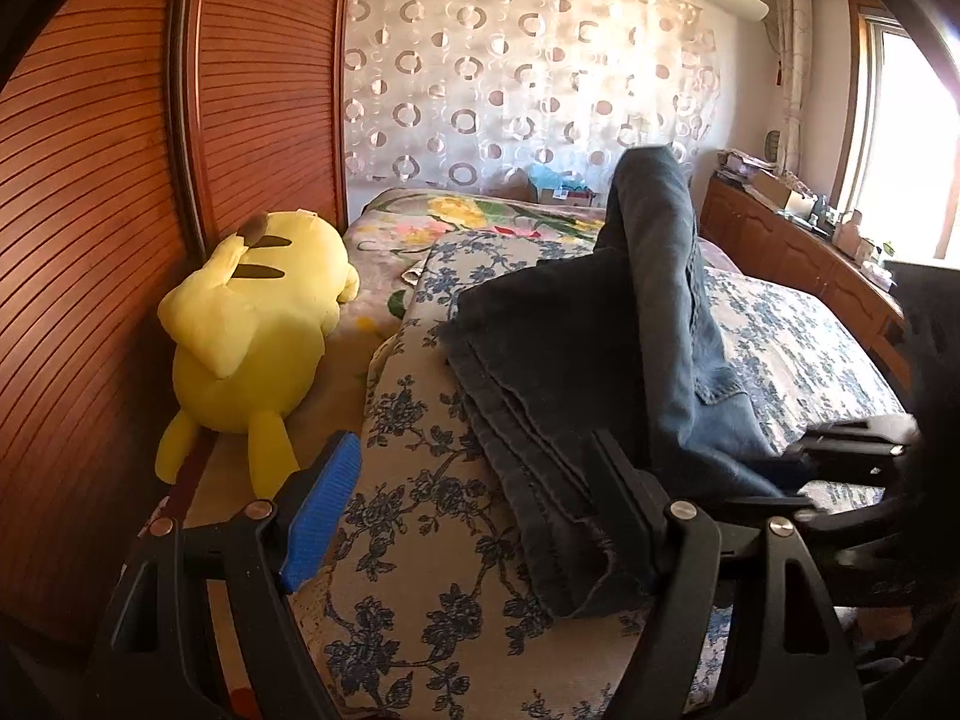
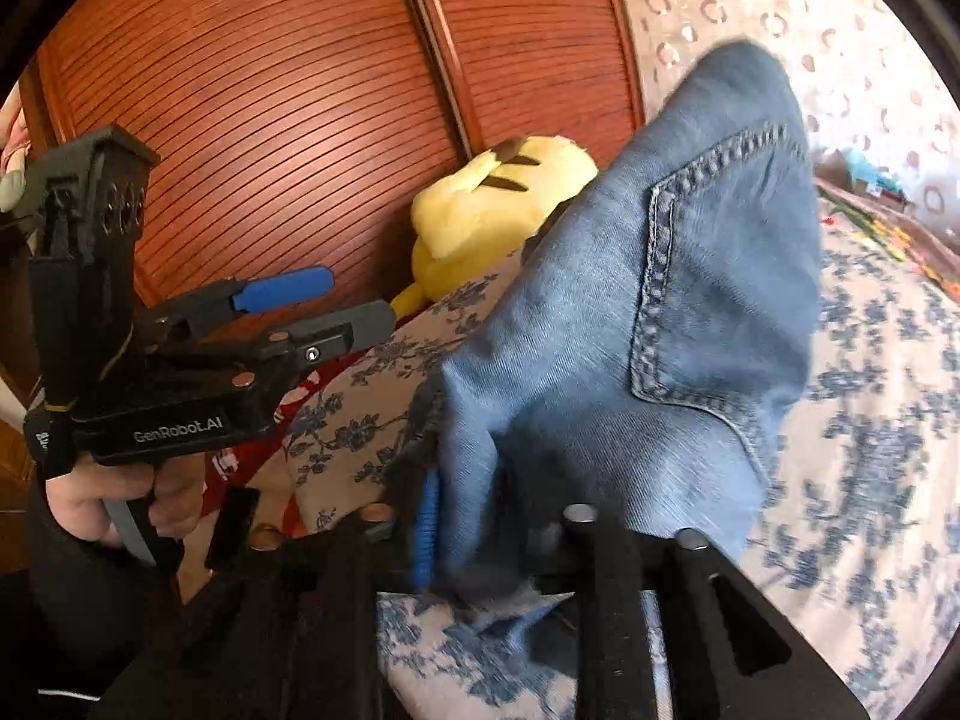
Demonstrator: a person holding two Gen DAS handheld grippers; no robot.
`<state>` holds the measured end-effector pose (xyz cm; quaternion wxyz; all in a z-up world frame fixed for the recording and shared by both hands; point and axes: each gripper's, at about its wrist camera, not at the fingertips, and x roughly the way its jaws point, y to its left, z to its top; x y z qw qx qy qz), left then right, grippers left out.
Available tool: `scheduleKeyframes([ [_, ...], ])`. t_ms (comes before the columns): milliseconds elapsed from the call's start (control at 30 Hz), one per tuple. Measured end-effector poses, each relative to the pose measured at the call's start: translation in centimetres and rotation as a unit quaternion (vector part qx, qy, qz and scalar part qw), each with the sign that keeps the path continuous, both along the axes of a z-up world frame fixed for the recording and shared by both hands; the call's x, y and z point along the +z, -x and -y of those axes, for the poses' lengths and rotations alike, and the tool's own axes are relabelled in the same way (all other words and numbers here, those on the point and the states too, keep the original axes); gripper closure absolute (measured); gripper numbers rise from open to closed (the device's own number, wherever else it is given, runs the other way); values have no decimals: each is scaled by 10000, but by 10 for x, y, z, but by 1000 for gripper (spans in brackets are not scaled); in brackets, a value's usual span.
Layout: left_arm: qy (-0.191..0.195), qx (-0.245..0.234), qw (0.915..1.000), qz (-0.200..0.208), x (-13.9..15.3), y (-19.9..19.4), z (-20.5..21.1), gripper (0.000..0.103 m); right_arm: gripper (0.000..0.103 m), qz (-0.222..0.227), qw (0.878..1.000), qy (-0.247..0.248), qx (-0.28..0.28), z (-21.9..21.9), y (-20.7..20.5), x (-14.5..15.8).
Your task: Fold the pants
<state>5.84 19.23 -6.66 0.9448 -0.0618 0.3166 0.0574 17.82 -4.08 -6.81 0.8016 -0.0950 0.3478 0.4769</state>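
Jeans (image 1: 576, 360) partly folded on the floral bedspread (image 1: 420, 540), one end raised beside the yellow plush (image 1: 258, 324), left gripper (image 1: 474, 504) jaws wide and empty over the jeans' edge, right gripper (image 2: 498, 534) with denim between its jaws, grip unclear.

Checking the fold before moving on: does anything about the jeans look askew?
Yes. The jeans lie partly folded on the floral bedspread, but the pocket end stands up in a peak at the right gripper instead of lying flat.
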Motion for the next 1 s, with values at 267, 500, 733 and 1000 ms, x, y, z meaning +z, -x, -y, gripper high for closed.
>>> scheduleKeyframes([
  [267, -5, -258, 9996, 113, 11, -7, 20, 26, 60, 381, 9972, -479, -434, 72, 20, 25],
  [500, -47, -680, 9974, 234, 21, -15, 55, 26, 87, 177, 9961, -464, -723, 95, 9, 17],
  [733, -72, -990, 9951, 50, 10, -23, 80, 26, 87, 82, 9870, -404, -1553, 145, 9, 18],
  [1000, -48, -1185, 9926, -268, -15, -34, 94, 26, 79, -207, 9785, 31, -2053, 172, 11, 2],
])
